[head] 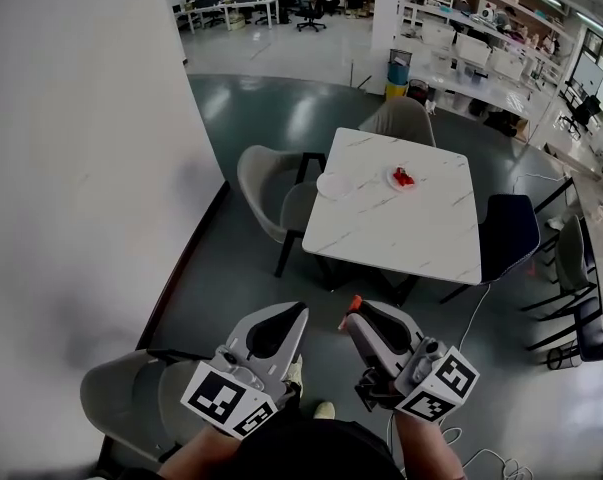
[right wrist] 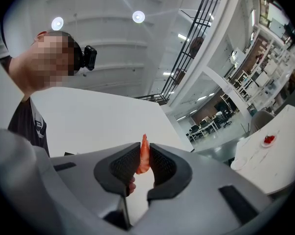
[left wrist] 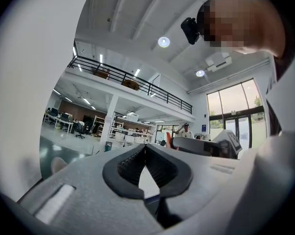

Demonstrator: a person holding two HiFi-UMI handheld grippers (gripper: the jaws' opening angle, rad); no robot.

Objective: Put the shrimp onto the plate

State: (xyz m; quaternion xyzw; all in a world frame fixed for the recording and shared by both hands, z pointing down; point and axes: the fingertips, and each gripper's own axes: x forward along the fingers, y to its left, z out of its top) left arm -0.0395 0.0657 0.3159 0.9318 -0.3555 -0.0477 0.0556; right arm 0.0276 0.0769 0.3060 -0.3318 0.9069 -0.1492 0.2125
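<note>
An orange shrimp (right wrist: 144,156) stands upright between the jaws of my right gripper (right wrist: 144,148), which is shut on it; its tip (head: 355,301) pokes out in the head view. That gripper (head: 355,315) is held low near my body, well short of the white marble table (head: 401,233). On the table's far part lie an empty white plate (head: 334,185) and a second plate (head: 402,179) with red shrimp on it. My left gripper (head: 297,313) hangs beside the right one, its jaws shut tip to tip (left wrist: 146,148) with nothing between them.
Grey chairs (head: 266,193) and a dark blue chair (head: 511,233) ring the table on a dark glossy floor. A white wall (head: 81,168) runs along the left. Another grey chair (head: 131,398) stands near my left arm. A cable (head: 476,318) trails on the floor.
</note>
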